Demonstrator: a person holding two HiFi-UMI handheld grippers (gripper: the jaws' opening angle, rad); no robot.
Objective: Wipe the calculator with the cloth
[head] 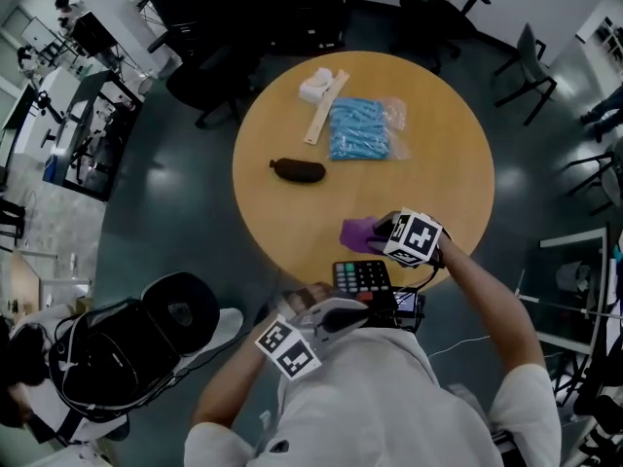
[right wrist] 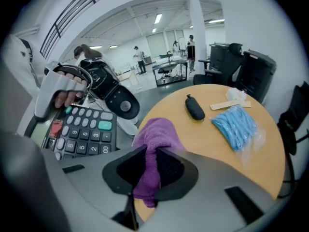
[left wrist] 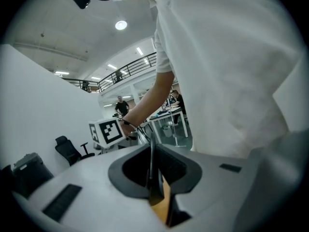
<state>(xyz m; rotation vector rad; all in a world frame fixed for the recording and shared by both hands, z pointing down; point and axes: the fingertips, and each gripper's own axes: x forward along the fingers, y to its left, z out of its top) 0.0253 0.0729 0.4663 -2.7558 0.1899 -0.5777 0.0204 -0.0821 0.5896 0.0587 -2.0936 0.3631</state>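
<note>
black desk calculator (right wrist: 79, 129), grey keys, right gripper view: white digits 9, 8, 5, 2 and 00 readable | remaining keys: too blurred to read | head view: key print too small | white cube (head: 417, 238): black square marker pattern, no letters or numbers

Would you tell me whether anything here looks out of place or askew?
Nothing is spilled or damaged. Only the dark grey calculator stands out: the left gripper holds it up at the round wooden table's near edge, not flat on it.
</note>
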